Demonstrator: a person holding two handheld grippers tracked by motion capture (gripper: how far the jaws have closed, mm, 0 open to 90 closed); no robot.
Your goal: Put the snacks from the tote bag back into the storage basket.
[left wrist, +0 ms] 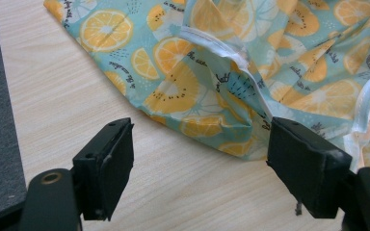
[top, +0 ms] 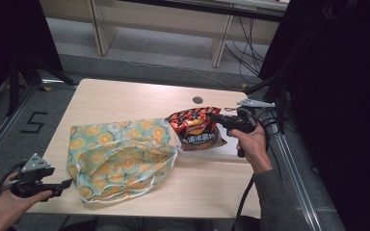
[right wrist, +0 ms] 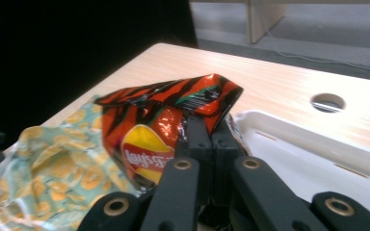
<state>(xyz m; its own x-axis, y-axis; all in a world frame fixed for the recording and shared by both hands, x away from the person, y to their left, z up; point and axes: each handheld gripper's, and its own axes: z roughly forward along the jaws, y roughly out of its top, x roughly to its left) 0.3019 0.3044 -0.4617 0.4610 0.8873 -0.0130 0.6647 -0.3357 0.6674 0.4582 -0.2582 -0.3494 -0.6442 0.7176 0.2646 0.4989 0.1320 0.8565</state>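
- Lying crumpled on the table (top: 125, 94) is a bag (top: 120, 159) of teal cloth printed with orange slices; its white-edged mouth is facing toward the chips.
- Bag contents: cannot tell; the folds are hiding the inside in every view.
- A red and black chip packet (top: 196, 127) is sitting just beside the bag's mouth, at the table's right side, partly over a white tray (top: 231, 147).
- The right hand (top: 253, 144) is holding the right gripper (top: 213, 117) at the packet's upper edge.
- Right gripper view: the jaws are standing closed together, pinching the packet (right wrist: 149, 125) by its crinkled foil; the packet is hanging tilted above the tray (right wrist: 318, 149), with the bag (right wrist: 53, 178) lower left.
- The tray looks bare where its surface is showing; the packet is covering part of it.
- That view is also showing a round hole (right wrist: 327, 102) in the tabletop behind the tray; the high view is showing it as a small dark disc (top: 197, 100).
- The left hand (top: 5, 207) is holding the left gripper (top: 67, 183) at the table's near-left edge, just short of the bag's corner.
- Left gripper view: the jaws are standing wide apart, gripping nothing; the bag's (left wrist: 231, 72) lower hem is lying between and beyond them, with bare wood under the left jaw.
- That view is showing the bag's white seam (left wrist: 221, 50) and print in detail, which the high view is blurring.
- The high view alone is giving the floor, with a "5" mark (top: 34, 121), and the desk legs behind.
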